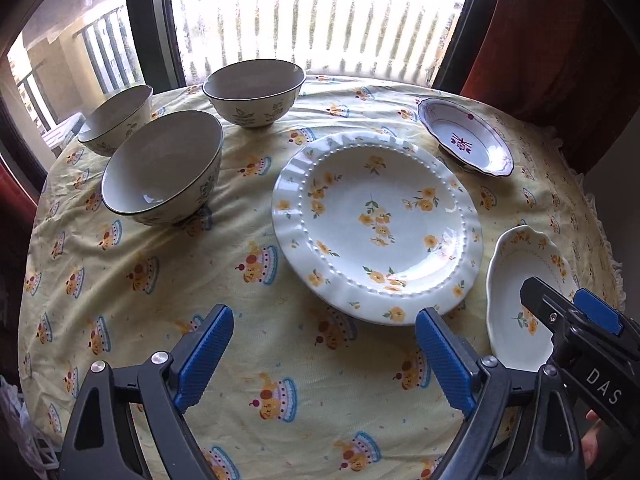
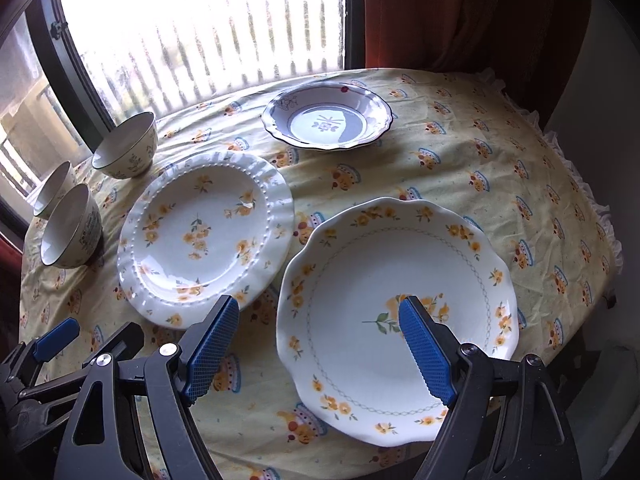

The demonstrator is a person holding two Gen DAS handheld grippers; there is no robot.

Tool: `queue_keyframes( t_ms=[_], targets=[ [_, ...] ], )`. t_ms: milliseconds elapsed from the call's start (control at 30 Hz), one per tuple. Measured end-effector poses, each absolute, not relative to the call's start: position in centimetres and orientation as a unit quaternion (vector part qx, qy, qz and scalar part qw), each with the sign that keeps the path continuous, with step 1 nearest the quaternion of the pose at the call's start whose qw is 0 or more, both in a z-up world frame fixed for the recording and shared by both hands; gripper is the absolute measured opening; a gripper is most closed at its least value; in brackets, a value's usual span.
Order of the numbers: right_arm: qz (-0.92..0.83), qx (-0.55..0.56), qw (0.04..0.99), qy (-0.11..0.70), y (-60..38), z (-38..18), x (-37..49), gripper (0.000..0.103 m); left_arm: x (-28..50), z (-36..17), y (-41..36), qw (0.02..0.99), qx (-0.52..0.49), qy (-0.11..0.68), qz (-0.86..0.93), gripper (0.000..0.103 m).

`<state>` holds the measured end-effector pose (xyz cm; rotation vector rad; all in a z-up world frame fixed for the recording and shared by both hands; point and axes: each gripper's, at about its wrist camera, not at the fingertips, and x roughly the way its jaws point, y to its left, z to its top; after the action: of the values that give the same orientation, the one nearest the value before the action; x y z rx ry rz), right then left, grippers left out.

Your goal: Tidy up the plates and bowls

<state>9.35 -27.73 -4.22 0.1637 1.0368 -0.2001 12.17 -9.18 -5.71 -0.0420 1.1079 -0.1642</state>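
Three leaf-patterned bowls stand at the table's left: a near one [image 1: 162, 168] [image 2: 70, 226], a far-left one [image 1: 116, 118] [image 2: 54, 188] and a far one [image 1: 254, 90] [image 2: 126, 144]. A beaded yellow-flower plate [image 1: 376, 226] [image 2: 206, 234] lies mid-table. A scalloped yellow-flower plate [image 2: 396, 320] [image 1: 516, 276] lies near right. A purple-rimmed dish [image 1: 466, 136] [image 2: 326, 116] sits far right. My left gripper [image 1: 324, 354] is open and empty above the cloth, short of the beaded plate. My right gripper [image 2: 318, 344] is open and empty, its jaws straddling the scalloped plate's near-left rim from above.
The round table wears a yellow cupcake-print cloth [image 1: 160, 280] [image 2: 500, 168] with a frilled edge. A bright window with railings [image 1: 320, 20] is behind it. Dark red curtains [image 2: 460, 12] hang at the right. My right gripper shows in the left wrist view [image 1: 576, 312].
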Motion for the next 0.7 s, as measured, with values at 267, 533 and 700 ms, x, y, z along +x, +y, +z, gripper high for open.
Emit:
queue_keyframes(
  t_ms=[267,533,700],
  targets=[
    [-0.079,0.082,0.863,0.492,-26.7,-4.0,12.9,0.085,15.8,-6.4,-8.3,0.839,-0.055,0.539,-0.055,0.092],
    [-0.043,0.076,0.856,0.509,-28.2,-6.9,19.0,0.085,19.6,-9.1,-10.0,0.829,-0.071,0.555,-0.003,0.088],
    [-0.017,0.072,0.849,0.524,-28.8,-8.8,22.1,0.084,21.7,-10.7,-10.8,0.822,-0.072,0.564,0.02,0.083]
  ],
)
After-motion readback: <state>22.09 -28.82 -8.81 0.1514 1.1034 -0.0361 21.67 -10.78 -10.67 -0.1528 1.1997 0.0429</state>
